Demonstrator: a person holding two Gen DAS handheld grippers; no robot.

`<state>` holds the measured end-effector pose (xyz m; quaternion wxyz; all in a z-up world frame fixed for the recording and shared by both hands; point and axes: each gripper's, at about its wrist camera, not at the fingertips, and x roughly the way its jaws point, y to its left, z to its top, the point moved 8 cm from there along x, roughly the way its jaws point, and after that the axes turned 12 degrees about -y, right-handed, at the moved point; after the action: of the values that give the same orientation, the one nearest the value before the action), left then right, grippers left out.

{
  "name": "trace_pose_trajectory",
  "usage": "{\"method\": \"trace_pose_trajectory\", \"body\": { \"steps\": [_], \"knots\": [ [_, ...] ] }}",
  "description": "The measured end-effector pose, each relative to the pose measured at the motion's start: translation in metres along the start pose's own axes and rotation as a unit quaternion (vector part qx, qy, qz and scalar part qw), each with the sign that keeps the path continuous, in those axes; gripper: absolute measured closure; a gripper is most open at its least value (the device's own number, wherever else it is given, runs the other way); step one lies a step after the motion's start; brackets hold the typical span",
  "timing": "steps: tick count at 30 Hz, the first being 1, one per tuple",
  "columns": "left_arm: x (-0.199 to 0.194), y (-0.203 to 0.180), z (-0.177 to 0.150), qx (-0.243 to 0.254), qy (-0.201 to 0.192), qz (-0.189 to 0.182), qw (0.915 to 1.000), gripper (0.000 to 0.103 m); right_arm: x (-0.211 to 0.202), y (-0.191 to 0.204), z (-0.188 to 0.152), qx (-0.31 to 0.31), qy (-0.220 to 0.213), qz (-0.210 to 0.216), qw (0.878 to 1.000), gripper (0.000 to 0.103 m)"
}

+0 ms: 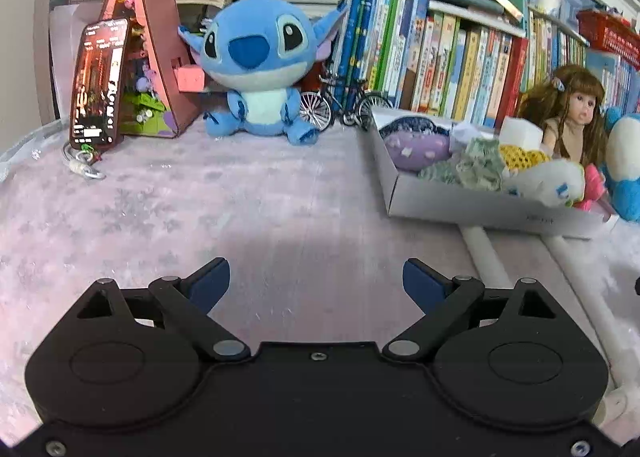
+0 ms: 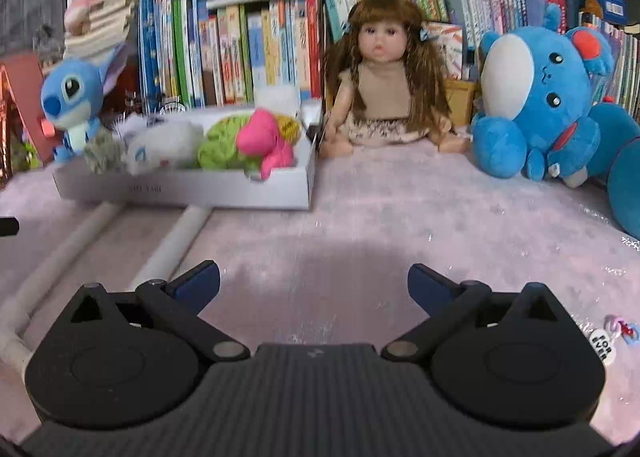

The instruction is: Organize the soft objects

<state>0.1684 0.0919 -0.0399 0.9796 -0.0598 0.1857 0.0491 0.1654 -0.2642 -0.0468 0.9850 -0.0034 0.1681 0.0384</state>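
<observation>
A white cardboard box (image 1: 480, 209) sits on the pink cloth and holds several soft toys: a purple one (image 1: 416, 147), a green crumpled one (image 1: 476, 165), a white plush (image 1: 548, 179). In the right wrist view the box (image 2: 224, 187) shows a pink plush (image 2: 264, 143), a green one (image 2: 220, 145) and a white one (image 2: 164, 145). My left gripper (image 1: 316, 283) is open and empty, low over the cloth, left of the box. My right gripper (image 2: 314, 283) is open and empty, in front of the doll (image 2: 380, 73).
A blue Stitch plush (image 1: 256, 65) sits at the back beside a phone (image 1: 100, 85) and a pink triangular house (image 1: 148, 49). A large blue plush (image 2: 540, 105) sits right of the doll. Rows of books (image 1: 440, 49) line the back. White pipes (image 2: 172, 249) lie under the box.
</observation>
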Motion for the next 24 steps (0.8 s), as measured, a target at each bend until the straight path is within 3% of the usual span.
{"method": "trace_pose_trajectory", "body": {
  "steps": [11,24],
  "knots": [
    [0.012,-0.011,-0.012,0.016,0.042,0.011,0.9989,0.009,0.019,0.010,-0.013,-0.011,0.052,0.002,0.999,0.000],
    [0.019,-0.034,-0.019,0.054,0.059,-0.002,0.9968,0.001,0.027,0.018,-0.015,-0.012,0.066,0.010,0.998,0.000]
  ]
}}
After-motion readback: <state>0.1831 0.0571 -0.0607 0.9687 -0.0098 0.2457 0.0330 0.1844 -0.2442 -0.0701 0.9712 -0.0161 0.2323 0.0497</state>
